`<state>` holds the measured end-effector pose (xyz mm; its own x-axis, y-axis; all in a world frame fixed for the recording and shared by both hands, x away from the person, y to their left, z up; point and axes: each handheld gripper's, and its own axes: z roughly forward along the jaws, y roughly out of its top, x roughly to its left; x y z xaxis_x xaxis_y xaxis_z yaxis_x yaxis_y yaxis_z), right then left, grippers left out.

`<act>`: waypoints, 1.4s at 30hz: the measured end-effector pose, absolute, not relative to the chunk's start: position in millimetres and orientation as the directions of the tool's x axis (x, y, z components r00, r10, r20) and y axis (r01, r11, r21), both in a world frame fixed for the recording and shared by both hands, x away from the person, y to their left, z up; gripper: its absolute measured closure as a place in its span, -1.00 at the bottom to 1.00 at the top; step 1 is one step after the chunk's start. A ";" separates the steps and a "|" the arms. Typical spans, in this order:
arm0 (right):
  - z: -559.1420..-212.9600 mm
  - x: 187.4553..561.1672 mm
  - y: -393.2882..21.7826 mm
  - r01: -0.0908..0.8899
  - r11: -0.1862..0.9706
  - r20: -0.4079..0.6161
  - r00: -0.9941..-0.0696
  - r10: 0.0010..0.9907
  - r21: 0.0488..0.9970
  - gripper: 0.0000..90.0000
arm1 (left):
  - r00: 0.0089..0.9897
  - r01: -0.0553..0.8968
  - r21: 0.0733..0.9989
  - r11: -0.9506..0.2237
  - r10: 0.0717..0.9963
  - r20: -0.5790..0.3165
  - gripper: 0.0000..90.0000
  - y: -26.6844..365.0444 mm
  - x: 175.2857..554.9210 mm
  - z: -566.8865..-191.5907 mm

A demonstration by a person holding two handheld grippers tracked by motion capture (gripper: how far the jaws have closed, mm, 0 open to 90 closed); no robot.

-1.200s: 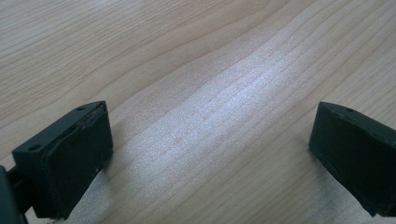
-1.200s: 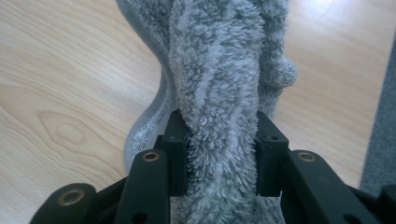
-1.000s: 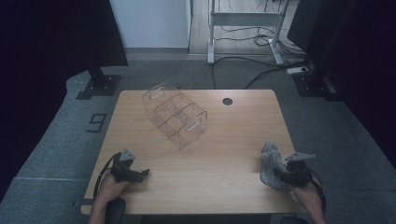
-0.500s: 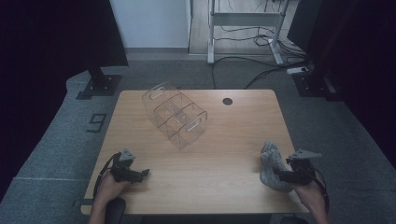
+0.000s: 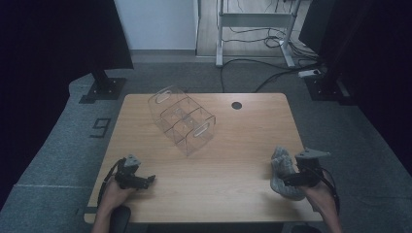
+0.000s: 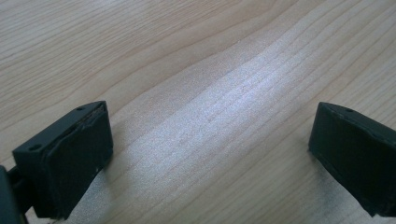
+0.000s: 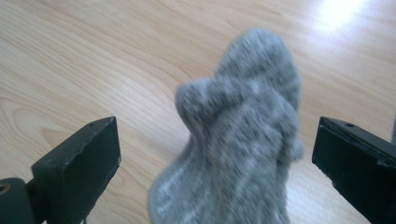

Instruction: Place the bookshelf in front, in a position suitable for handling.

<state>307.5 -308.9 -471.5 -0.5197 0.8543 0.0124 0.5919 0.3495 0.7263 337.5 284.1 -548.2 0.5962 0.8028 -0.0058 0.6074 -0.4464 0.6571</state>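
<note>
A grey knitted cloth (image 5: 282, 167) lies bunched on the wooden table (image 5: 233, 145) near its front right corner. My right gripper (image 5: 287, 181) is at the cloth's right side, held in a hand. In the right gripper view the cloth (image 7: 243, 121) stands as a crumpled heap between the two black jaws. The right gripper (image 7: 217, 154) is open; its jaws have just been opening and do not touch the cloth. My left gripper (image 5: 147, 180) rests near the front left corner, and the left gripper (image 6: 210, 154) is open over bare wood.
A clear plastic organiser (image 5: 183, 121) with several compartments and handle cut-outs stands at the table's back middle, set at an angle. A small black round grommet (image 5: 236, 105) sits near the far edge. Dark curtains, a metal frame and cables on the floor lie beyond.
The right gripper's jaws have spread apart and the hand has lifted slightly, leaving the cloth on the table. The left gripper has stayed put.
</note>
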 end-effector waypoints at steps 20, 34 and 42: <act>-456.6 333.0 -247.8 0.513 0.419 -0.015 -0.619 0.785 0.750 -1.00 | 0.600 0.599 0.709 -0.371 0.795 -0.091 -1.00 284.4 340.5 -523.8; -451.7 344.3 -222.6 0.499 0.413 0.010 -0.647 0.763 0.762 -1.00 | 0.654 0.534 0.733 -0.421 0.756 -0.042 -0.69 257.9 350.5 -498.8; -446.3 350.4 -203.5 0.483 0.425 0.011 -0.670 0.742 0.766 -1.00 | 0.687 0.483 0.743 -0.463 0.727 0.007 -0.53 233.6 371.9 -482.3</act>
